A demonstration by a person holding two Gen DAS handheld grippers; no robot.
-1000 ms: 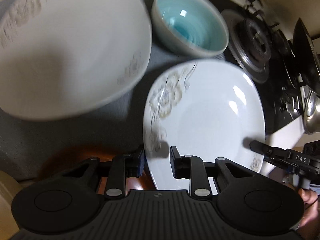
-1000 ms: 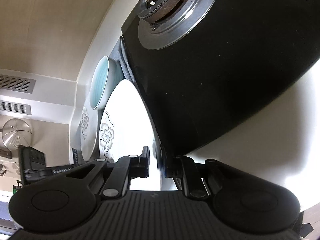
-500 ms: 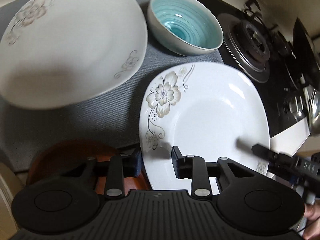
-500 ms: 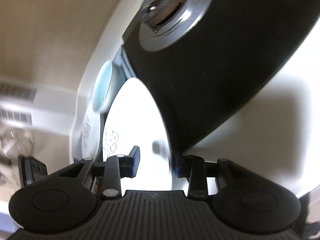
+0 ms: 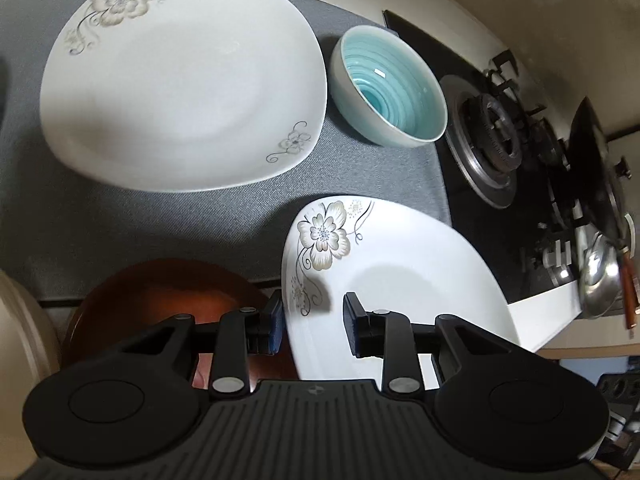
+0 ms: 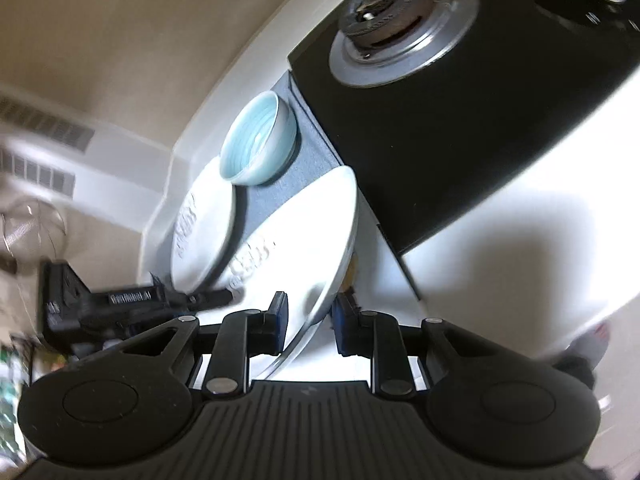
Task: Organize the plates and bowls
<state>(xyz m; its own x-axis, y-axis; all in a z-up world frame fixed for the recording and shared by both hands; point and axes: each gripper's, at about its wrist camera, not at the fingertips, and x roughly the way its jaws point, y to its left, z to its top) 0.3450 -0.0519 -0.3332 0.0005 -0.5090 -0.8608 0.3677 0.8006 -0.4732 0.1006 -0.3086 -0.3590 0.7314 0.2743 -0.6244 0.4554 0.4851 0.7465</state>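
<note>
A white flowered plate (image 5: 400, 280) lies tilted at the near right of the grey mat; it also shows in the right wrist view (image 6: 304, 248). My left gripper (image 5: 314, 324) is open, its jaws astride the plate's near-left rim. My right gripper (image 6: 308, 324) is open, its jaws astride the plate's opposite rim, which is raised off the counter. A second white flowered plate (image 5: 180, 80) lies at the far left. A blue-glazed bowl (image 5: 388, 88) stands behind, between the plates. A brown bowl (image 5: 168, 296) sits under my left gripper.
A grey mat (image 5: 120, 224) covers the counter. A black gas hob (image 5: 492, 148) with burners lies to the right, with a dark pan (image 5: 596, 172) and a steel ladle (image 5: 600, 280) on it. A beige dish edge (image 5: 20, 340) is at the far left.
Both grippers have opened wider around the near plate's rims. The left camera pulled back and up, so the far plate and bowl look farther away. The plate's right rim has lifted.
</note>
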